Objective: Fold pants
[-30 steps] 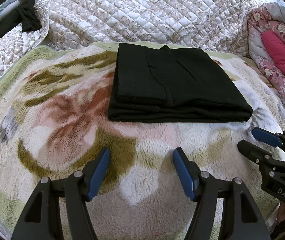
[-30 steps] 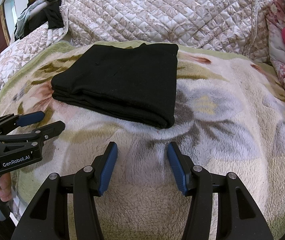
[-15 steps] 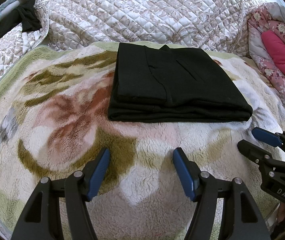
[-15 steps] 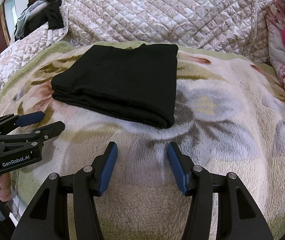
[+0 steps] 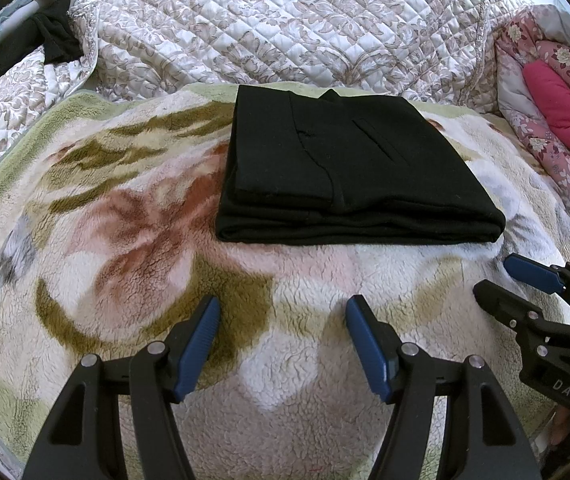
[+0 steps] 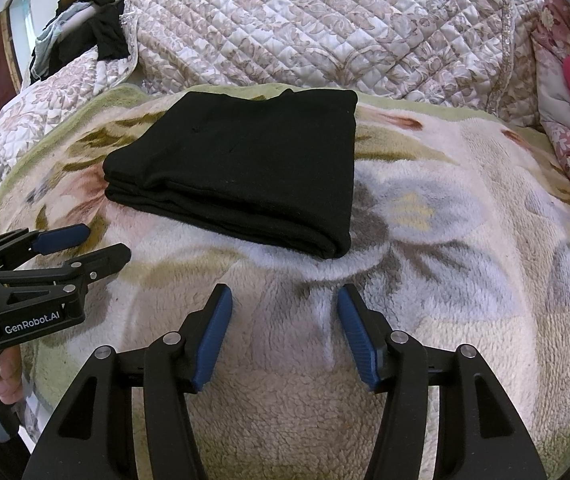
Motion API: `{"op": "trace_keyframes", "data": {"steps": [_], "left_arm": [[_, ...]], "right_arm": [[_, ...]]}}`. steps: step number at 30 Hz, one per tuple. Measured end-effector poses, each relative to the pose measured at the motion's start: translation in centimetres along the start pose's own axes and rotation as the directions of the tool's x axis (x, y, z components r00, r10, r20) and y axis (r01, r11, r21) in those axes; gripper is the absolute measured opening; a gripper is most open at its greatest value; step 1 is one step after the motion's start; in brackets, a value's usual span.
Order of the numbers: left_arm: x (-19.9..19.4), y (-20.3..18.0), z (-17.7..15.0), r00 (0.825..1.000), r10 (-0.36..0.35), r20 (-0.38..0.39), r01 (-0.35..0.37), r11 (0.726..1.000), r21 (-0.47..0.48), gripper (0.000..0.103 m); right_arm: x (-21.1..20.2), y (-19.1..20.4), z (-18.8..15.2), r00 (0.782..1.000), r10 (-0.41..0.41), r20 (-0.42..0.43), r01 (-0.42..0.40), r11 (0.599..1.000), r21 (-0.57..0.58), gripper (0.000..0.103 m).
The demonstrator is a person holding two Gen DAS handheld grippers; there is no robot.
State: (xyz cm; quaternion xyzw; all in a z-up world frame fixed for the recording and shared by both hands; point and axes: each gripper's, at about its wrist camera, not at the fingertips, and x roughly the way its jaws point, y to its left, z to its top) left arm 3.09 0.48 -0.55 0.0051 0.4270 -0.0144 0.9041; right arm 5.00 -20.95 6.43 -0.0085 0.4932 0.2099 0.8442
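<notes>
Both of my grippers sit pulled back over the near part of the fleece blanket, and neither carries anything: my left gripper has its blue pads spread wide with only fleece showing in the gap, and my right gripper is just as wide apart, its blue pads bare. I hold them low and short of the cloth, side by side, each one showing at the edge of the other's view, so that nothing brushes the stack. Ahead of them lie the black pants, folded into a compact rectangle of several layers on the far half of the blanket, clear of both tools. The folded edges face me and the sides line up well enough; from the left view a pocket slit and a seam show on the top layer, which lies flat. I judge the folding done, or all but done, which is why my fingers are parked apart instead of pinching a hem. Beyond the pants rises a quilted bedspread, with a floral pink quilt bunched at the right and dark clothes heaped at the far left.
</notes>
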Motion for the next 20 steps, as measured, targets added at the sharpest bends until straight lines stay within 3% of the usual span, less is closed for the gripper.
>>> {"op": "trace_keyframes", "data": {"steps": [20], "left_arm": [[-0.04, -0.03, -0.03, 1.0, 0.001, 0.001, -0.001, 1.0, 0.002, 0.068]], "right_arm": [[0.02, 0.08, 0.01, 1.0, -0.004, 0.003, 0.004, 1.0, -0.002, 0.057]]}}
